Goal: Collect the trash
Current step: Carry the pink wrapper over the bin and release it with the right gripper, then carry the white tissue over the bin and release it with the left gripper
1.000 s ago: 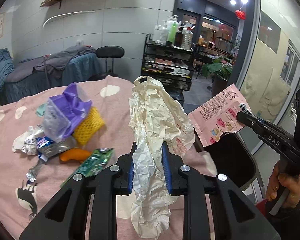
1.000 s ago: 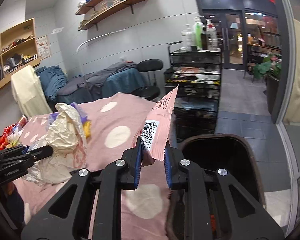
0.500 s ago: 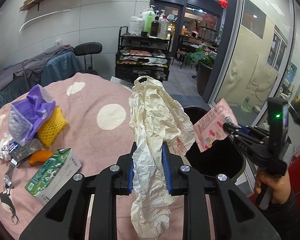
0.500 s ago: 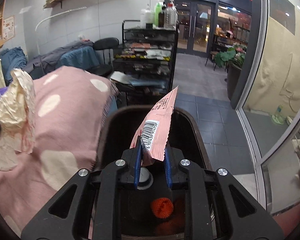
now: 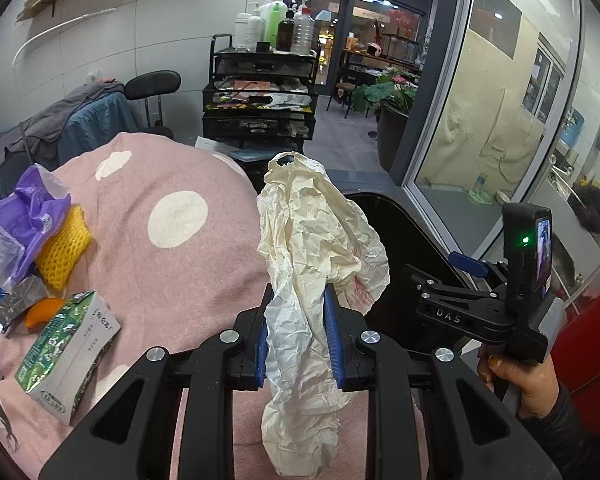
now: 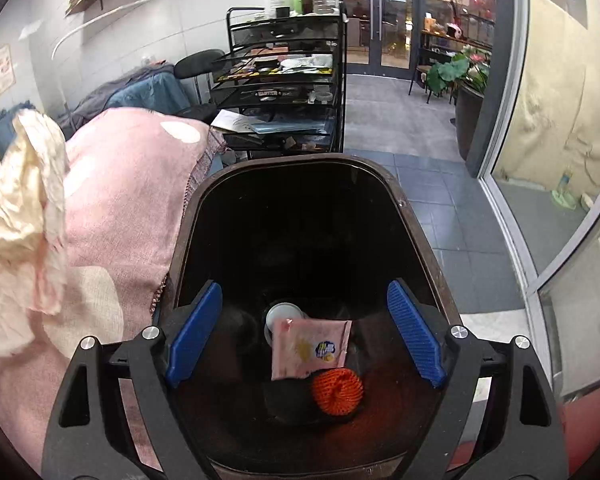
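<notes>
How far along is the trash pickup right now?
Done: a pink wrapper and an orange net lie inside the black bin; the right gripper above them has just opened and is empty. In hand: the left gripper pinches crumpled paper. Left on the pink cloth: a green carton, yellow net, purple bag and small scraps.

Cream crumpled paper bag (image 5: 312, 248) with faint red print; pink tablecloth (image 5: 172, 264) scattered with big white dots; purple plastic bag (image 5: 32, 208) beside a yellow foam net (image 5: 64, 252); green-and-white carton (image 5: 68, 344); an orange scrap (image 5: 40, 314) next to it; dark brown bin (image 6: 404, 208), black inside; pink snack wrapper (image 6: 306, 348) with yellow and blue print; orange mesh ball (image 6: 336, 392); blue ribbed pads (image 6: 416, 334) on black frames.
</notes>
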`<action>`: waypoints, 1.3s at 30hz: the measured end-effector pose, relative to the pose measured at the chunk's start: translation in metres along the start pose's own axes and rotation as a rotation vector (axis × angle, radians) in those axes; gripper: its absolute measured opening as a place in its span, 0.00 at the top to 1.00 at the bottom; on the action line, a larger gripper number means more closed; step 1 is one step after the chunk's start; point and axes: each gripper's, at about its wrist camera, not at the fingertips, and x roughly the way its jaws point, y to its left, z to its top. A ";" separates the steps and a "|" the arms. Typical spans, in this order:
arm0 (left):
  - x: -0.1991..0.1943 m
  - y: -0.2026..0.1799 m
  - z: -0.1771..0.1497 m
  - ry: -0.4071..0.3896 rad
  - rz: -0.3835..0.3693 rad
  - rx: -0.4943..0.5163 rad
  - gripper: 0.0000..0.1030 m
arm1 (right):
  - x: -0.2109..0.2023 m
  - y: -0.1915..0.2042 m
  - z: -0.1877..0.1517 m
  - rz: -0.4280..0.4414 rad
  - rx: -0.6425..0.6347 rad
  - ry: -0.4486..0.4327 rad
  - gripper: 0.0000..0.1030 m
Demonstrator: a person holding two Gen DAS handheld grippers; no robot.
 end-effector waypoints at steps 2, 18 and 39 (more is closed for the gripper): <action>0.004 -0.005 0.001 0.009 -0.006 0.008 0.77 | -0.003 -0.004 0.001 -0.010 0.019 -0.012 0.16; 0.049 -0.062 0.018 0.121 -0.109 0.113 0.77 | -0.039 -0.057 0.011 -0.117 0.202 -0.129 0.09; 0.086 -0.093 0.011 0.219 -0.065 0.253 0.24 | -0.033 -0.078 0.007 -0.124 0.266 -0.092 0.05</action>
